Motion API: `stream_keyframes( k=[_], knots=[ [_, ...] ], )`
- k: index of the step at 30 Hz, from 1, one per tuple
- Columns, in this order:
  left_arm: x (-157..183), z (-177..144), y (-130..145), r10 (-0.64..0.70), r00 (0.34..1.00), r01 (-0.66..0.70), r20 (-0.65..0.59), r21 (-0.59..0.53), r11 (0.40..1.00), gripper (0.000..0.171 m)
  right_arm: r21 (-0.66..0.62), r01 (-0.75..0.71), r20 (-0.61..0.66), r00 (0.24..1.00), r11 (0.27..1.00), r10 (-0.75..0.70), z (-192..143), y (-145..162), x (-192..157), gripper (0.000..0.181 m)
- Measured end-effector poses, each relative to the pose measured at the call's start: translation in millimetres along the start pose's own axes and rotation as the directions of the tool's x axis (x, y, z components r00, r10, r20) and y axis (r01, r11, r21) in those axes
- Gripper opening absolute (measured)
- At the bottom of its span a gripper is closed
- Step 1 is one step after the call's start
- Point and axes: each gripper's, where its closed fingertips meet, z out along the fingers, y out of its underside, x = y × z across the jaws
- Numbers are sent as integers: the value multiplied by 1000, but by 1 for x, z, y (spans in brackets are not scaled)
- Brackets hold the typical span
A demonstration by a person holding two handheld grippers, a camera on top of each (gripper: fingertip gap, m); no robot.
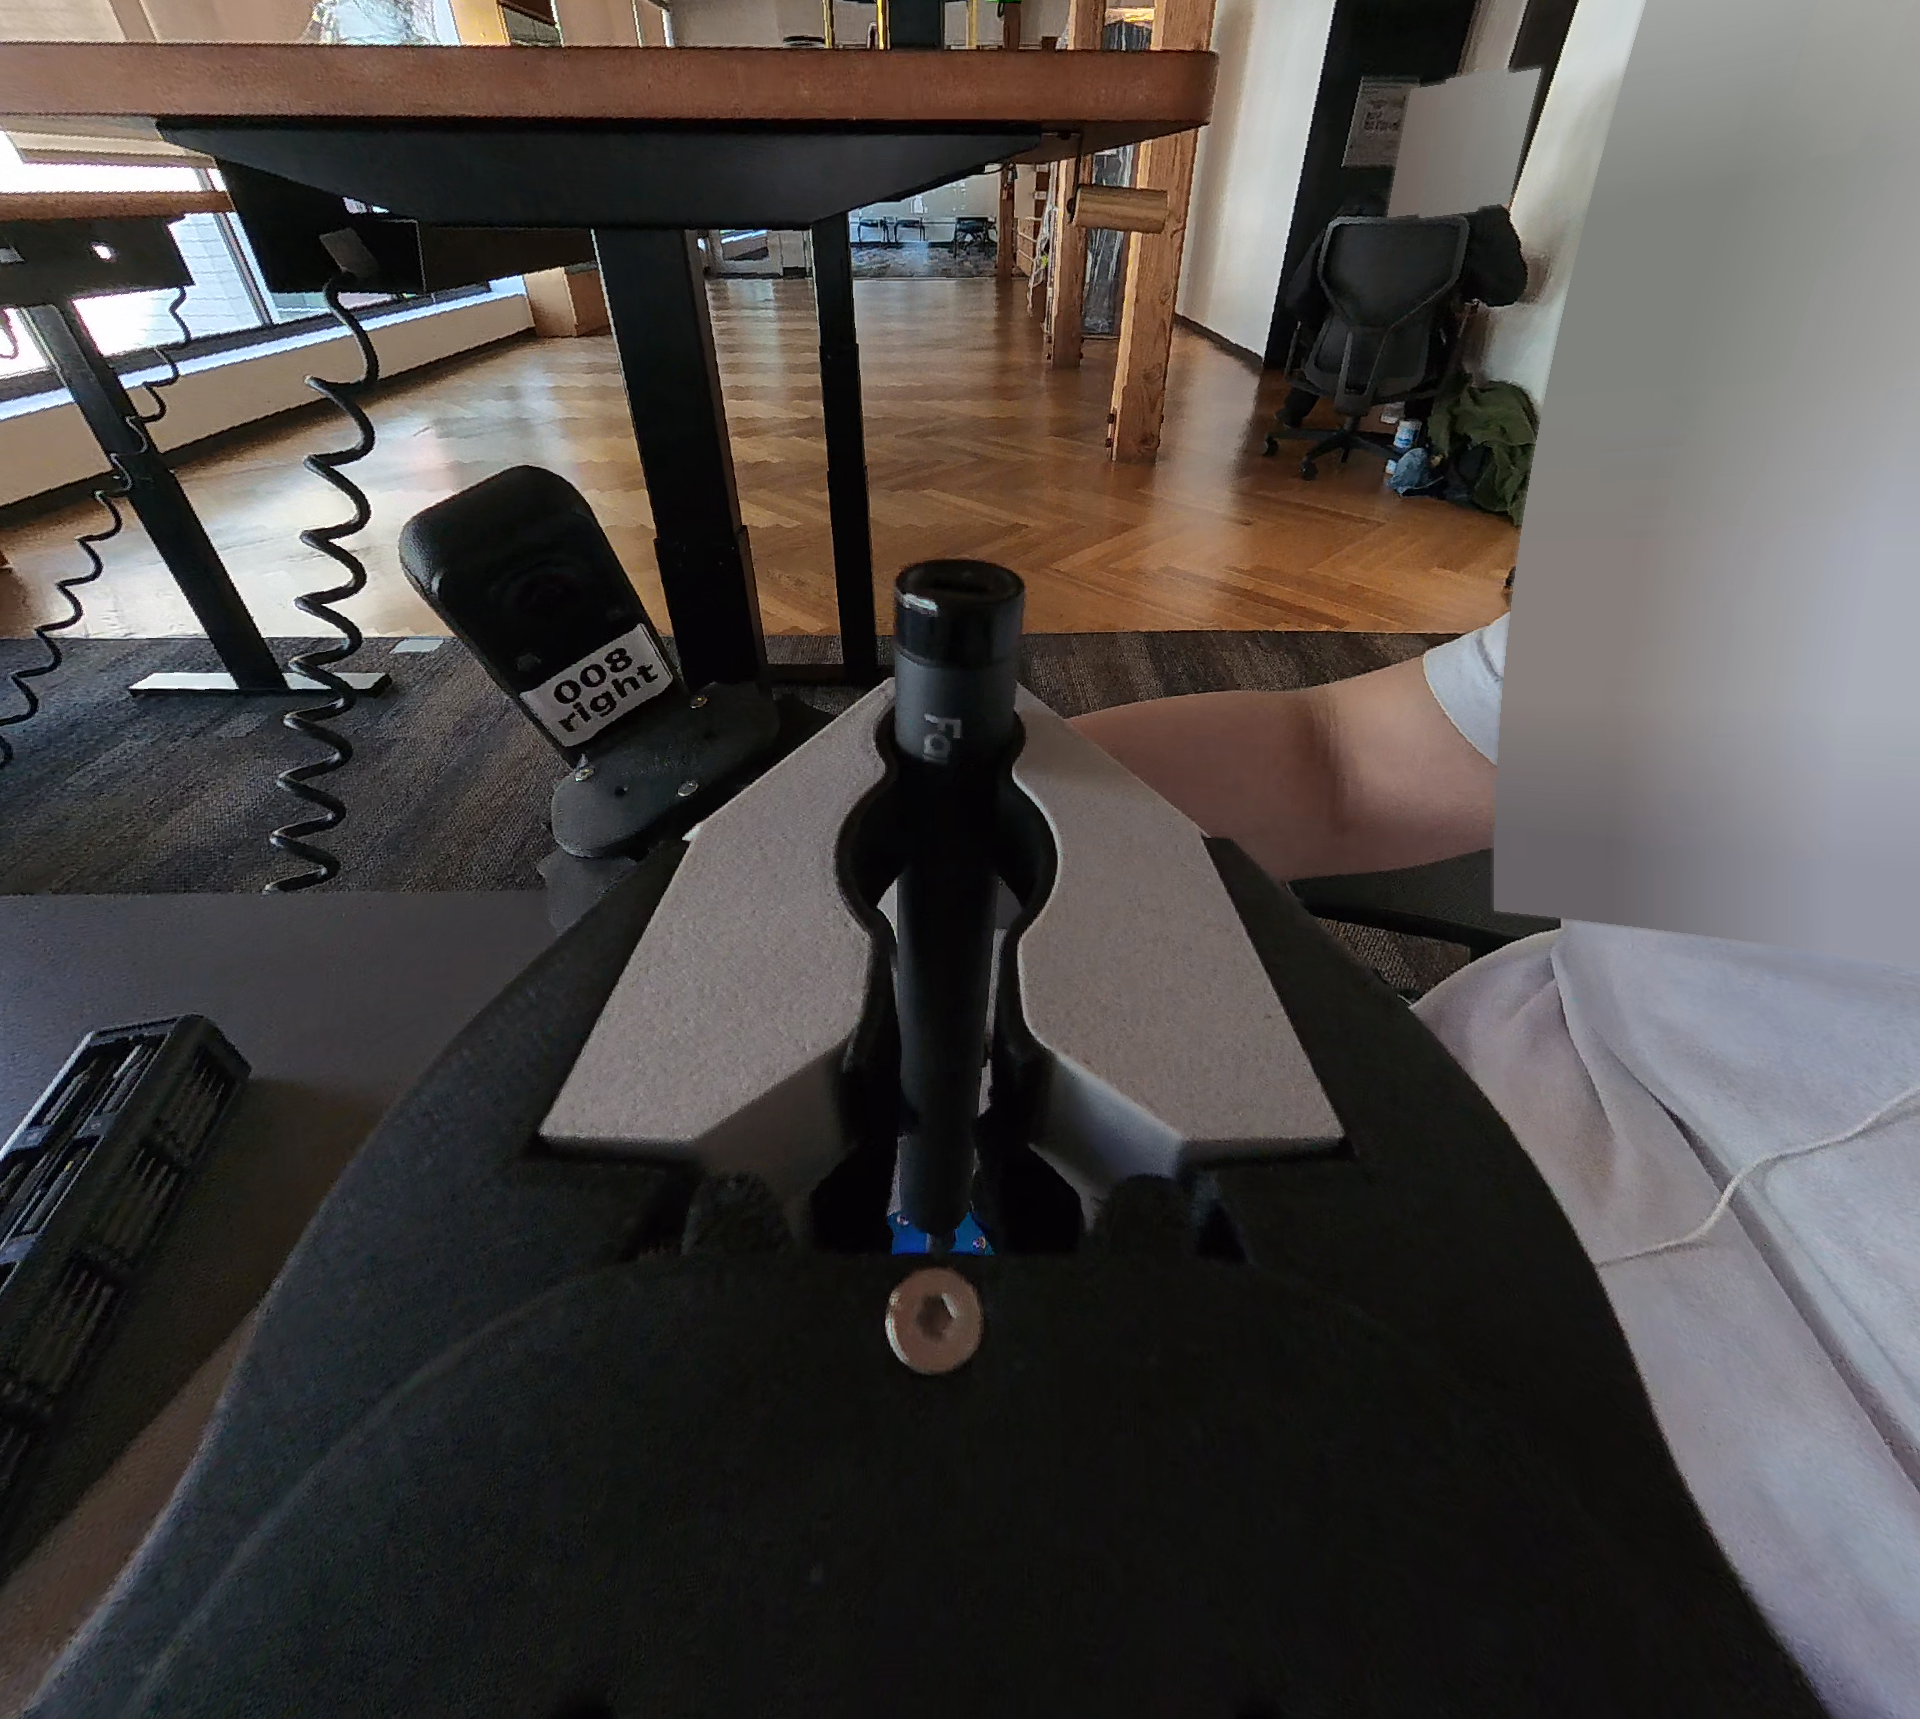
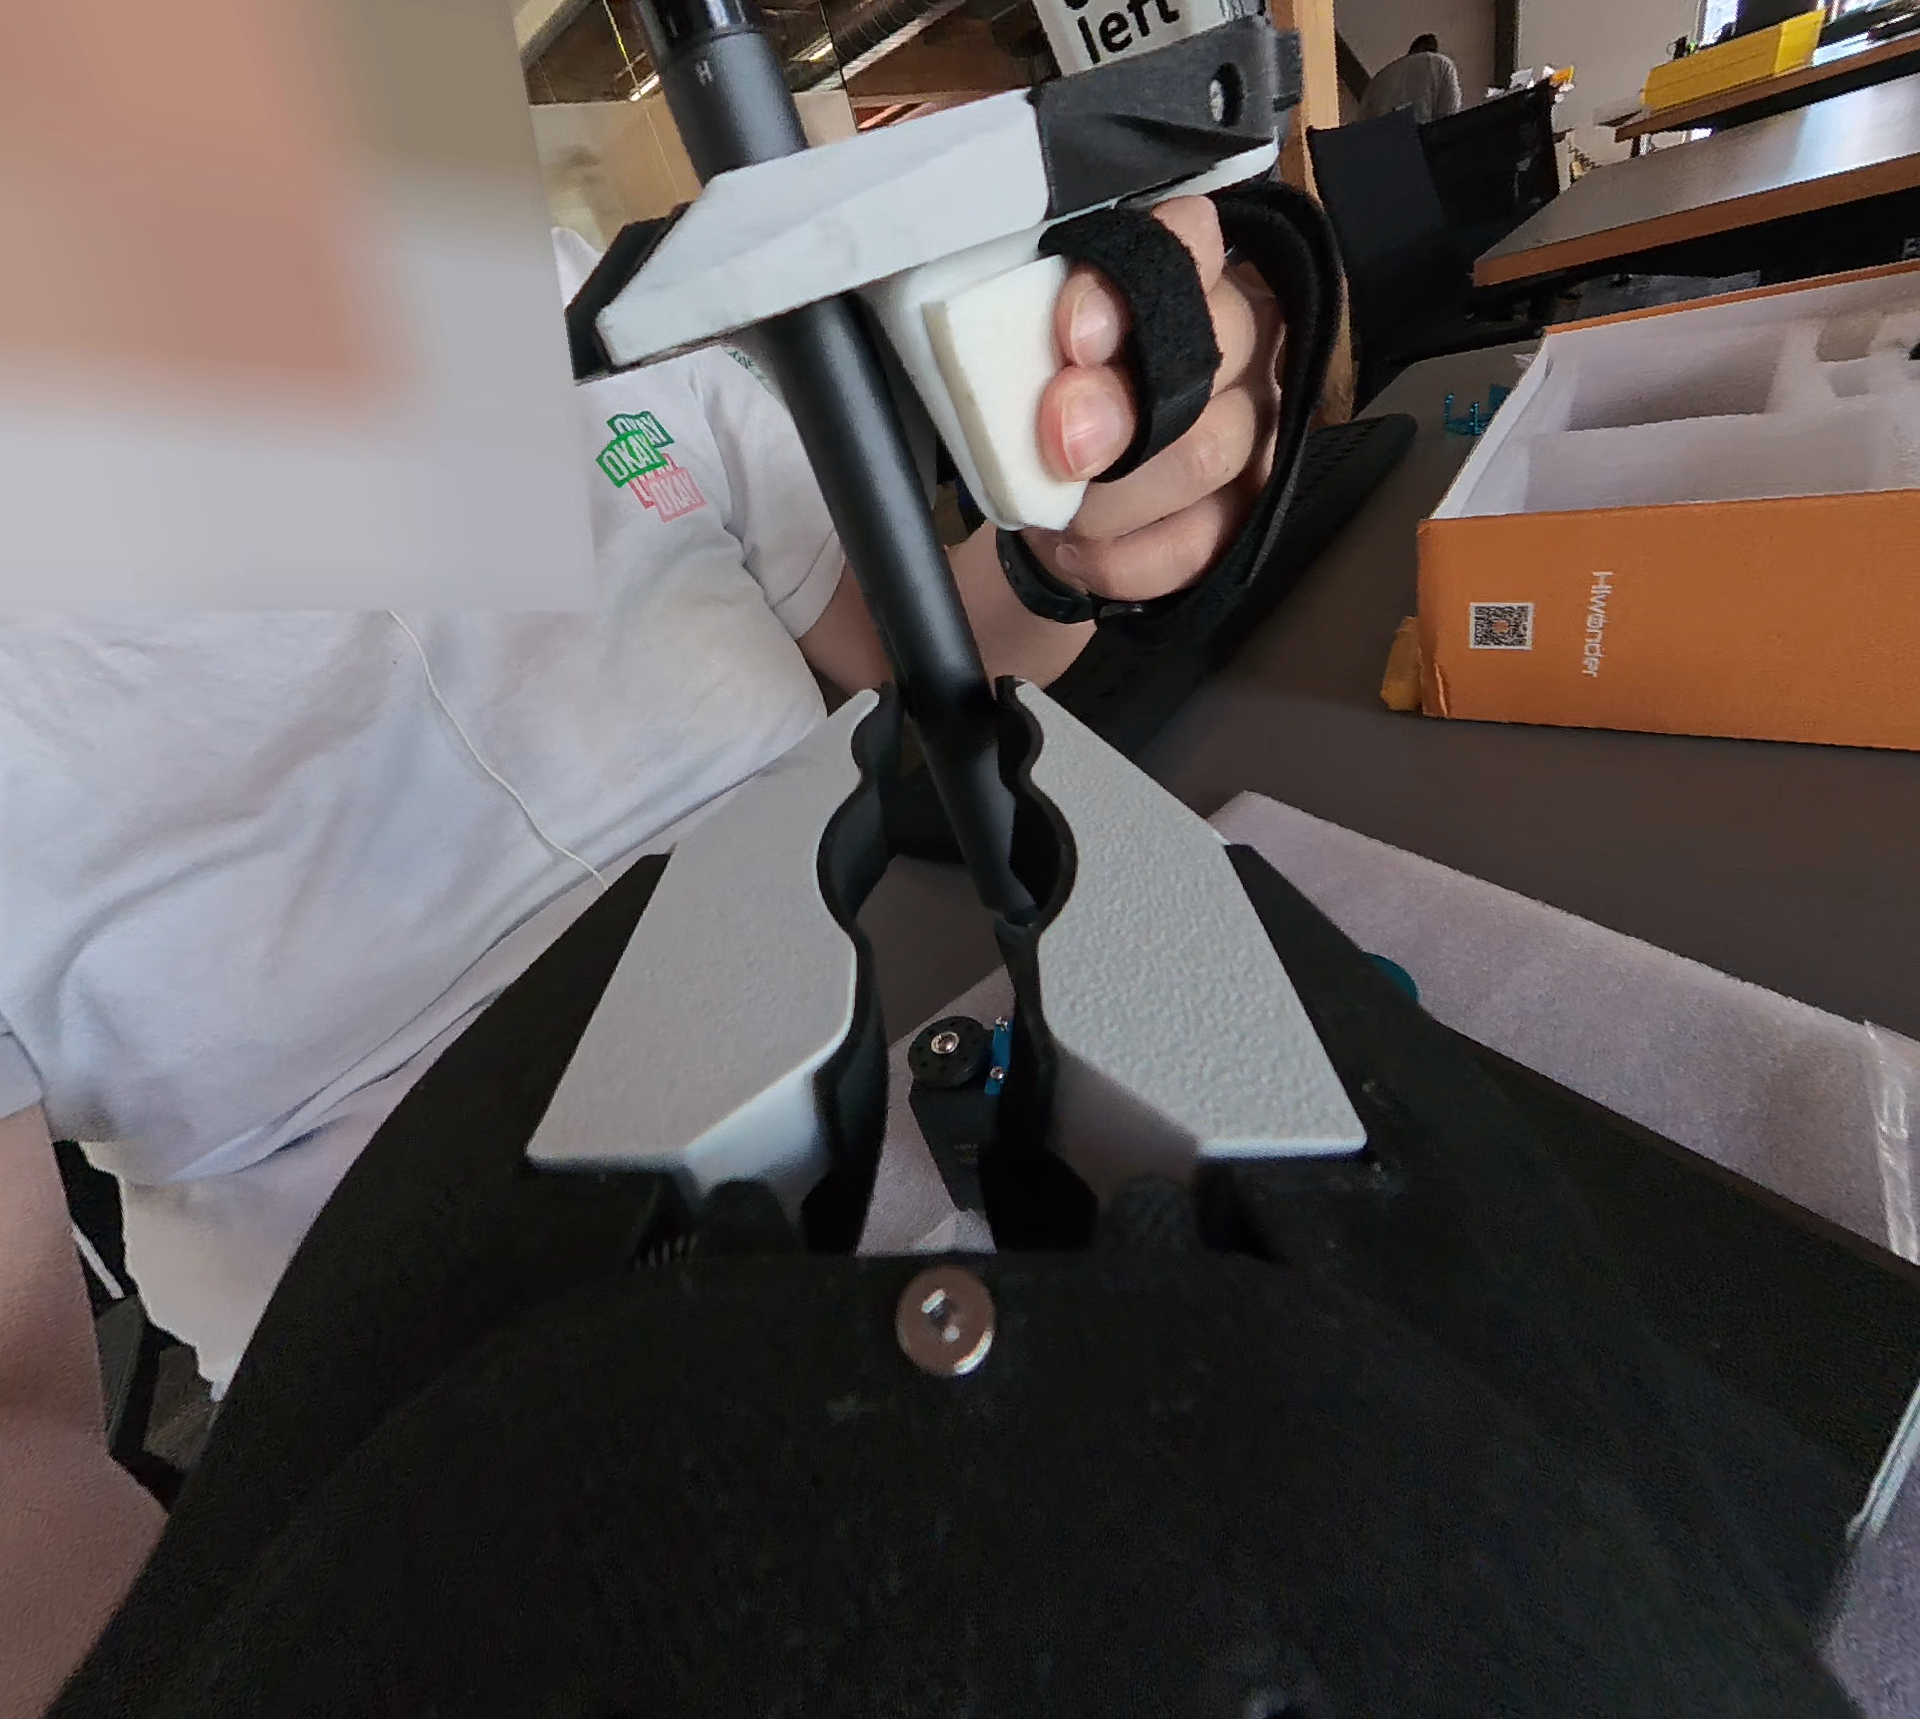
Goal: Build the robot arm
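Observation:
My left gripper is shut on a black pen-shaped screwdriver, which stands across the fingers with its cap up. Its tip points down at a small blue part. In the right wrist view the left gripper, held by a hand, grips the screwdriver high on its shaft. The shaft runs down between the fingers of my right gripper. The right jaws stand close together on a small black servo-like part with a blue bracket, and the bit meets it there.
A white foam sheet lies under the right gripper on the grey table. An orange box with a white foam insert stands to the right. A black bit case lies at the left. A person in a white shirt sits close behind. Across from one pair of fingers to the other is roughly 8 cm. Between my right fingertips and the black bit case there is roughly 25 cm.

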Motion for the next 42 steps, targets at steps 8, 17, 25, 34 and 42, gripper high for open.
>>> stream_keyframes(
  k=[8,17,25,34,42],
  knots=[
    [0,-8,0,-4,1000,4,-4,3,1000,9,19,-38,41,998,999,38,3,0,2,17],
    [5,-11,1,8,1000,-8,-24,4,1000,9,30,-115,160,981,993,109,2,-1,-3,23],
    [4,-13,1,3,1000,-3,-27,12,1000,9,35,-176,235,958,984,163,3,-1,1,17],
    [4,-15,1,4,1000,-3,-29,14,1000,9,41,-160,226,963,986,147,3,-1,3,15],
    [5,-15,2,8,999,-8,-32,16,1000,9,42,-99,191,978,994,89,3,-1,3,12]
  ],
)
